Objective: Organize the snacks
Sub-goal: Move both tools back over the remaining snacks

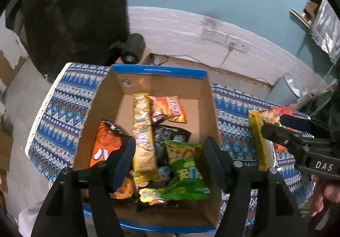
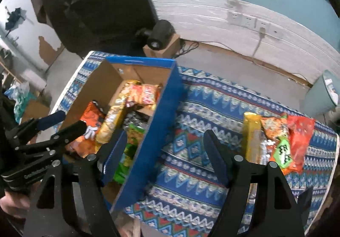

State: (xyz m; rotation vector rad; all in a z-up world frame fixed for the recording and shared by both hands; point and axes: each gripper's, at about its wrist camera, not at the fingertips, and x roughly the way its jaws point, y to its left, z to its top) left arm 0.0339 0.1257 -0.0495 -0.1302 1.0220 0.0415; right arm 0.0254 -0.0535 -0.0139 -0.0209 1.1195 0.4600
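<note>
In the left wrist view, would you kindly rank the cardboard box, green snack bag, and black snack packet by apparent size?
1. Cardboard box, largest by far.
2. Green snack bag.
3. Black snack packet, though it is partly covered and farther away, so this is unsure.

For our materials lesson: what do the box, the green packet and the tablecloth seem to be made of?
Box: likely cardboard, matte brown inside, printed blue outside.
Green packet: probably plastic film, glossy and crinkled with printed graphics.
Tablecloth: seemingly woven fabric, matte, patterned.
</note>
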